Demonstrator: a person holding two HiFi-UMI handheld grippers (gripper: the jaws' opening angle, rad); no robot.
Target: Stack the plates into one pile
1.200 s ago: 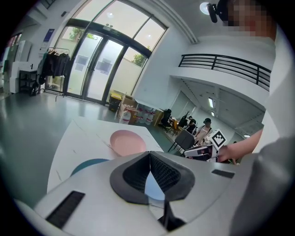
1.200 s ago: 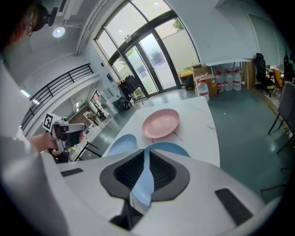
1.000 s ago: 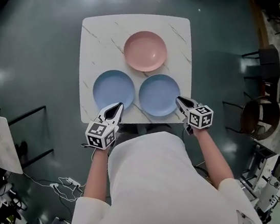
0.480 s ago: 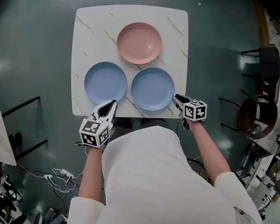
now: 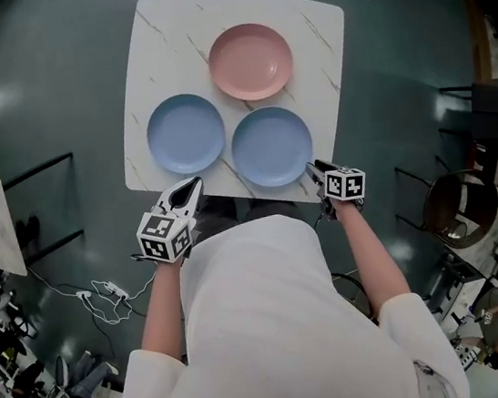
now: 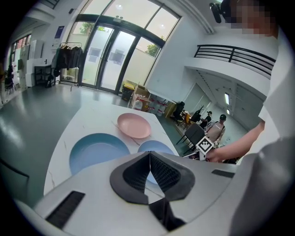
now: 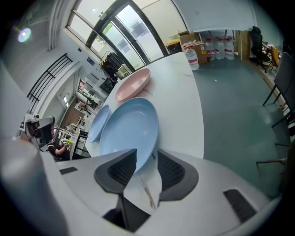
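Zero stacked: pink round plate [image 5: 250,61], left light-blue plate [image 5: 186,133] and right light-blue plate [image 5: 271,145] lie side by side on white marble desk [image 5: 312,28]. Right gripper [image 5: 314,168] jaws, just opening, straddle right plate's rim unclamped; left gripper [image 5: 195,183] jaws closed, empty.

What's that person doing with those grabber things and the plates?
A person with a gripper in each hand is getting ready to pile up three plates on a white table. The right gripper has just been opening its jaws, and the rim of the right-hand blue plate sits between them, not pinched yet. The left gripper is shut and empty. The other blue plate and the pink plate lie apart; nothing is stacked.
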